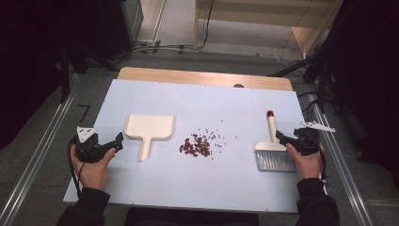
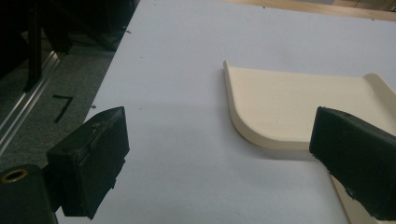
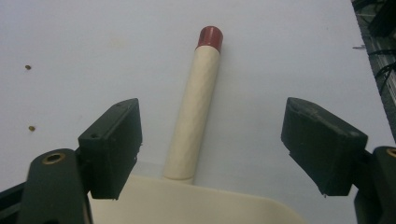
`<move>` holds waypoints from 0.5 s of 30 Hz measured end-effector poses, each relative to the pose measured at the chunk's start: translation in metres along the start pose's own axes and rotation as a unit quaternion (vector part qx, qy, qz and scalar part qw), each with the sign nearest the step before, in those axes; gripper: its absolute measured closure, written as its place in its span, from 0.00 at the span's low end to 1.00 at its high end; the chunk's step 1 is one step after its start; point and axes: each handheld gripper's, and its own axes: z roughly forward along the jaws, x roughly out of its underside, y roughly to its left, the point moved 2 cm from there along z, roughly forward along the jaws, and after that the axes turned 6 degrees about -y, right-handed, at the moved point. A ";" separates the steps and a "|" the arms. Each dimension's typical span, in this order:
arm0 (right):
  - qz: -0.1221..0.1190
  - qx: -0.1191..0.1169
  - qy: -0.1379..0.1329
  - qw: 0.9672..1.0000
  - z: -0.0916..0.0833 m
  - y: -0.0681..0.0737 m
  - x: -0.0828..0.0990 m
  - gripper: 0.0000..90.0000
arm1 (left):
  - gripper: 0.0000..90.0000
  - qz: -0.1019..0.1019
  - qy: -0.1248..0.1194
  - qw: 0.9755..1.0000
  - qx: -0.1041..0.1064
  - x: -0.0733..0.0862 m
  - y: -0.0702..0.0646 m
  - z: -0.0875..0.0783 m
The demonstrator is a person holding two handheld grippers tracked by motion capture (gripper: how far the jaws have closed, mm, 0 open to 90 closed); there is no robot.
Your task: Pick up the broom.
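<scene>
A cream dustpan [image 1: 149, 129] lies flat at the left of the white table, handle toward me. A pile of dark red and green crumbs [image 1: 196, 145] sits mid-table. At the right lies a cream brush [image 1: 272, 148] with grey bristles and a red-capped handle [image 3: 196, 100]. My left gripper [image 1: 118, 140] rests open just left of the dustpan [image 2: 299, 105], nothing between its jaws. My right gripper [image 1: 281, 137] stands open over the brush, its jaws on either side of the handle without touching it.
The white table sheet [image 1: 226, 99] has bare room around the crumbs and behind the tools. Metal rails [image 1: 33, 155] run along both sides. A wooden table edge [image 1: 188, 75] shows at the back, with cables on the floor beyond.
</scene>
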 end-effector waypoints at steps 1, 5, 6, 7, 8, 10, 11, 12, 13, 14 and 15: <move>-0.002 0.001 0.000 1.000 0.002 0.000 -0.001 0.21 | 0.06 0.000 0.001 1.000 0.001 0.000 0.000 0.000; -0.002 0.003 0.001 1.000 0.009 0.001 -0.007 0.22 | 0.06 0.001 0.001 1.000 0.000 0.000 0.001 0.001; -0.001 0.003 0.002 1.000 0.011 0.001 -0.008 0.22 | 0.06 0.001 0.001 1.000 0.001 0.000 0.001 0.001; -0.001 0.004 0.001 1.000 0.013 0.001 -0.009 0.22 | 0.06 0.001 0.001 1.000 0.000 0.000 0.001 0.001; -0.001 0.005 0.004 1.000 0.014 0.001 -0.009 0.22 | 0.06 0.001 0.001 1.000 0.000 0.000 0.001 0.001; 0.002 0.005 0.006 1.000 0.017 0.000 -0.011 0.23 | 0.06 0.001 0.001 1.000 0.000 0.000 0.001 0.001; 0.000 0.006 0.005 1.000 0.018 -0.001 -0.011 0.23 | 0.06 0.001 0.001 1.000 0.000 0.000 0.001 0.001; 0.001 0.007 0.006 1.000 0.019 -0.001 -0.012 0.23 | 0.06 0.001 0.001 1.000 0.000 0.000 0.001 0.001; 0.001 0.007 0.007 1.000 0.020 -0.001 -0.013 0.23 | 0.06 0.001 0.001 1.000 0.001 0.000 0.001 0.001; 0.001 0.009 0.008 1.000 0.021 -0.001 -0.014 0.23 | 0.06 0.001 0.001 1.000 0.000 0.000 0.001 0.001; 0.000 0.009 0.009 1.000 0.023 -0.001 -0.014 0.23 | 0.06 0.000 0.001 1.000 0.001 0.000 0.001 0.001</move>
